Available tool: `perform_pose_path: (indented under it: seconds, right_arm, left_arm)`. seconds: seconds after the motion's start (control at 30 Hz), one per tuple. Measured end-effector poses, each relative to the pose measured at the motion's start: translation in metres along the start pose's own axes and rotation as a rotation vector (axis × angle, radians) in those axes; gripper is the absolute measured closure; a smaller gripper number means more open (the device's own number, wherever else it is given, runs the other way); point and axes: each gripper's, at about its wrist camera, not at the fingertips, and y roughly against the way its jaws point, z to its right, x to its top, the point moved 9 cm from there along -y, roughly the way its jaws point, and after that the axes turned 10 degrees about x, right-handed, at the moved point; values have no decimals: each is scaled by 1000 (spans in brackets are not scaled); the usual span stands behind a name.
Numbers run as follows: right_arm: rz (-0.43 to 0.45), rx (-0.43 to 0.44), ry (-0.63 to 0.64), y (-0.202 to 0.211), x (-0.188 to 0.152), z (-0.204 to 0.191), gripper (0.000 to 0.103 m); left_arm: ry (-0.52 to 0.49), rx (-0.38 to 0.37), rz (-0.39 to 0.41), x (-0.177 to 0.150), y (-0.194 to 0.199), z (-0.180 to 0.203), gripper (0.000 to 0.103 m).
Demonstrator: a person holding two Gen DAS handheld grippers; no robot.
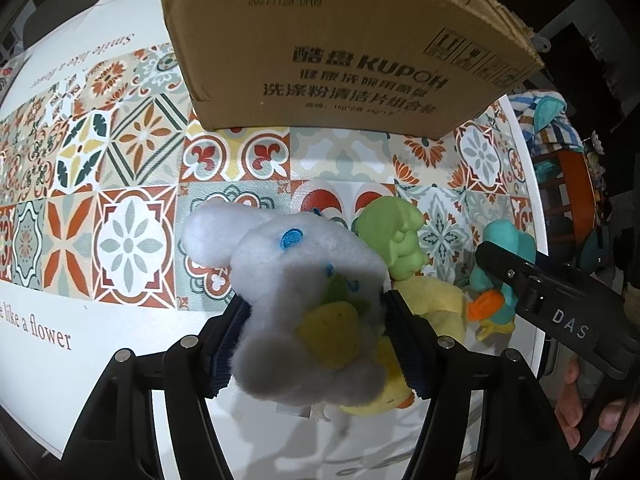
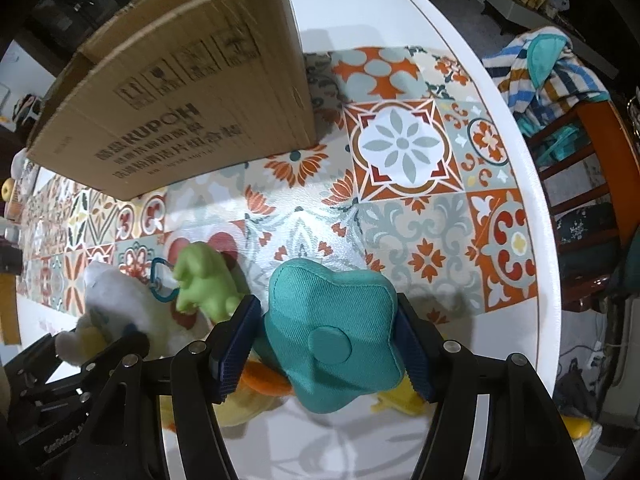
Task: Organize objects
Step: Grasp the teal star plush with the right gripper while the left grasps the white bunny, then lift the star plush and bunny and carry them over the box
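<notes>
Near the front edge of the white table [image 1: 132, 12], the left gripper [image 1: 316, 332] reaches forward and low, its blue pads clenched on a white plush toy [image 1: 296, 280] with blue embroidered eyes. Just to its right the right gripper [image 2: 326, 344] is clamped on a teal plush toy [image 2: 336, 328] with an orange beak. Between them lie a green dinosaur figure [image 1: 394, 236] and a yellow plush [image 1: 436, 300], with a cardboard box [image 1: 340, 44] farther back on the patterned tile mat [image 1: 132, 184].

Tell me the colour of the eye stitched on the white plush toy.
Blue, on the white plush toy; the left wrist view shows it best.
</notes>
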Motion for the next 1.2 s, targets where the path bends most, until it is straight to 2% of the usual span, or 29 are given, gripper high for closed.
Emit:
perform_pose_path:
  seconds: [0.37,1.2]
  right_arm:
    - [81,10,49,56,-5,-7,37]
    - [228,90,153,129,7,-52,37]
  left_arm:
    - [46,-11,69,2,30,-3,38]
    - [109,-2,264,25,110,-13,38]
